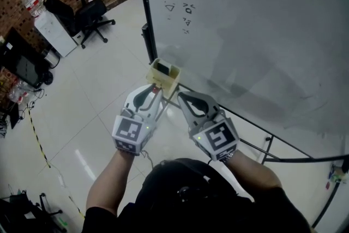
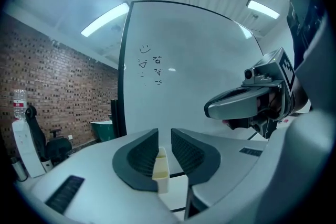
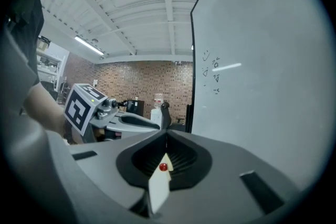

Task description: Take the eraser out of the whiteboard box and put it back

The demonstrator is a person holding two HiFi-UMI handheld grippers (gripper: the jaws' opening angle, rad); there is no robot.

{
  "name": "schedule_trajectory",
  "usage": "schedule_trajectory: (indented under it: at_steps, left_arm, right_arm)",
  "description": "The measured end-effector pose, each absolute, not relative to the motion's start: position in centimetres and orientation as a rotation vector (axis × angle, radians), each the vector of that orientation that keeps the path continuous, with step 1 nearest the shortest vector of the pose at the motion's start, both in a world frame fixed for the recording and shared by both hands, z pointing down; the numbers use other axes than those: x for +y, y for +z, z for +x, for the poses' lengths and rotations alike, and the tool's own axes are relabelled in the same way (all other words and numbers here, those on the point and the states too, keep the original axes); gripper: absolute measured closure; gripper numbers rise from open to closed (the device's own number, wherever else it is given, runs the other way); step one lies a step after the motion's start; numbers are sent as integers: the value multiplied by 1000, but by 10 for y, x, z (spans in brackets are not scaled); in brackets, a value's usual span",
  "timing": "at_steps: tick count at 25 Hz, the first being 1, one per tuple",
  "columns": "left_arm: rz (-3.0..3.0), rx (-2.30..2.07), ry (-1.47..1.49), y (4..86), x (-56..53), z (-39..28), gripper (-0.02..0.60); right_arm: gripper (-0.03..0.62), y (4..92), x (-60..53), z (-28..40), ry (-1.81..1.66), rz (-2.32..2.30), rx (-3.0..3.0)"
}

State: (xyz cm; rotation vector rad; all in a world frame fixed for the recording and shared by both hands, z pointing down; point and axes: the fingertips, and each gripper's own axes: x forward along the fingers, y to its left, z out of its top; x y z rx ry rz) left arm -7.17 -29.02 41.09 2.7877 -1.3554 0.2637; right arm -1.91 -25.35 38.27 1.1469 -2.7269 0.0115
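A cream whiteboard box [image 1: 165, 76] hangs at the lower left corner of the whiteboard [image 1: 245, 24]. A dark eraser [image 1: 162, 69] lies inside it. My left gripper [image 1: 158, 92] points at the box from just below it, jaws a narrow gap apart. In the left gripper view the box [image 2: 161, 168] shows through the gap of the left gripper [image 2: 164, 132], and no pad presses on it. My right gripper [image 1: 180, 97] sits beside it, to the right of the box. In the right gripper view the right gripper [image 3: 167, 135] is shut and empty, with a sliver of the box [image 3: 159, 186] below its tips.
Small marker scribbles [image 1: 179, 7] sit at the board's upper left. The board's stand rails [image 1: 256, 136] run along the floor on the right. Office chairs [image 1: 90, 13], a water dispenser [image 1: 52, 30] and a desk with screens [image 1: 22, 65] stand at the left.
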Motion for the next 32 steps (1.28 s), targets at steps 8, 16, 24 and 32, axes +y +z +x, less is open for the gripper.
schedule_trajectory:
  at_steps: [8, 16, 24, 32]
  left_arm:
    - [2687, -1475, 310, 413, -254, -62, 577]
    - [2577, -1563, 354, 417, -211, -58, 581]
    - [2504, -1593, 436, 424, -178, -58, 581]
    - [2471, -1560, 480, 433, -161, -73, 581]
  right_arm:
    - [569, 382, -222, -7, 24, 1096, -2737]
    - [569, 385, -191, -5, 40, 1000, -2731]
    - [569, 400, -168, -20, 97, 907, -2681]
    - [569, 409, -159, -43, 148, 907, -2653]
